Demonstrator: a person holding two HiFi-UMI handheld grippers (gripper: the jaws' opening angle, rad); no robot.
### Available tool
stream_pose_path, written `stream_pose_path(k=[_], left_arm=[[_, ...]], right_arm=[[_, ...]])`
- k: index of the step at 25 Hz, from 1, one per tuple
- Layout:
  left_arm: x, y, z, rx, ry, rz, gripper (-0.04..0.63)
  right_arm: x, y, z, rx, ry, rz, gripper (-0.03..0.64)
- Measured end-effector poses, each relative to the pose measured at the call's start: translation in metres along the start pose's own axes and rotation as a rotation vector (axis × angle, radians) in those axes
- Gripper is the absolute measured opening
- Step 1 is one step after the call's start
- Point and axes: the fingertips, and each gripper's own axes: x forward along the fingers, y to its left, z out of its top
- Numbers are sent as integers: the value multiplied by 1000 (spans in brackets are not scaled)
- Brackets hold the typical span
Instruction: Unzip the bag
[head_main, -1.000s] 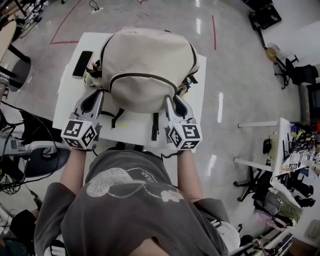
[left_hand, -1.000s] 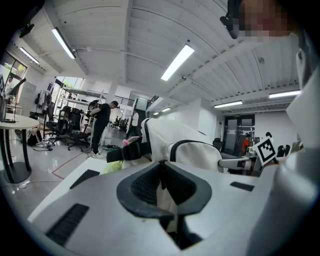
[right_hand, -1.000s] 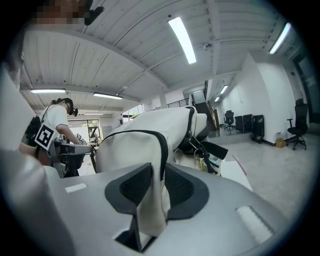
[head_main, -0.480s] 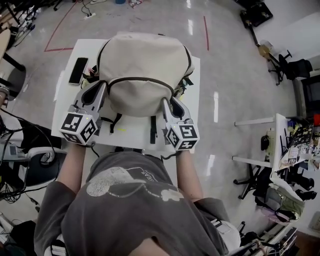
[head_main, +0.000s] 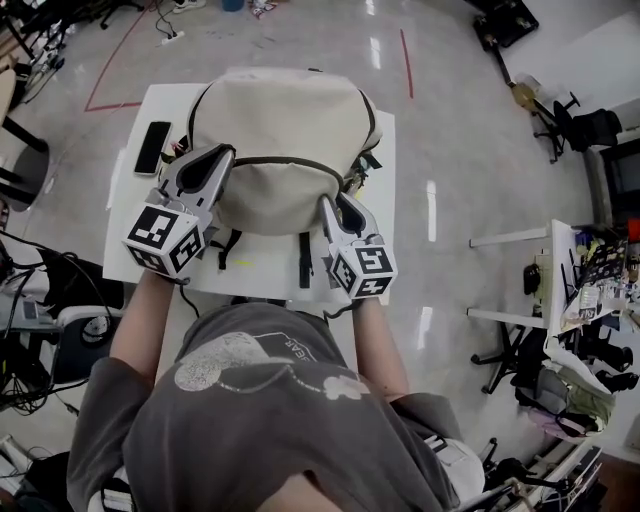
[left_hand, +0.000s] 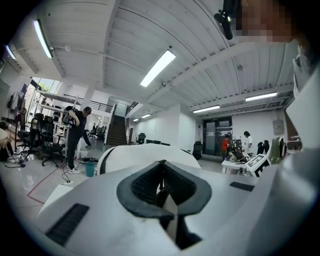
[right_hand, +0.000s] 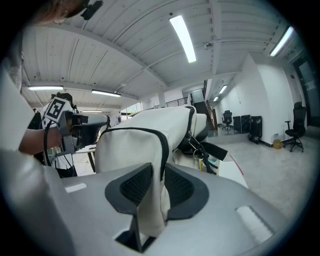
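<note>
From where I stand, the cream fabric backpack with dark trim (head_main: 285, 120) lies on its back on the white table (head_main: 260, 265), its front pocket facing the person. The dark zip (head_main: 290, 160) arcs over that pocket.

The right gripper (head_main: 335, 205) is at the backpack's right-hand pocket corner. Its jaws are clamped on a fold of cream fabric (right_hand: 150, 200) right beside the zip line. The left gripper (head_main: 222, 155) sits at the backpack's left shoulder, at the zip's left end. Its jaws are pressed together with a thin dark sliver (left_hand: 161, 175) between them, most likely the zip's pull tab, though it is too small to be sure.

To do this well, I'd say the right side should stay anchored and hold the cloth taut. The left should draw the pull along the curve of the zip, following the arc rather than cutting straight across. Tugging upward off the backpack would risk the tab slipping out or the teeth binding at the bend. A black phone (head_main: 152, 148) lies just left of the backpack, clear of the path.
</note>
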Motion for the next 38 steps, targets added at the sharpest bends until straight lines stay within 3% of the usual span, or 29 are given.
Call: stream_pose_path(k=[6, 15, 17, 22, 29, 38], left_arm=[[20, -23, 3, -4, 5, -46, 29], [49, -60, 7, 198, 92, -120, 29], [55, -70, 5, 212, 98, -135, 29], [73, -92, 1, 153, 101, -187, 29], [99, -125, -7, 133, 132, -244, 28], [90, -118, -7, 25, 99, -215, 31]], right_arm=[[0, 0, -1, 11, -11, -2, 83], [0, -2, -1, 21, -23, 0, 83], [1, -2, -1, 25, -26, 3, 83], [1, -2, -1, 32, -32, 12, 83], [2, -3, -1, 42, -38, 12, 81], [1, -2, -2, 33, -36, 23, 84]])
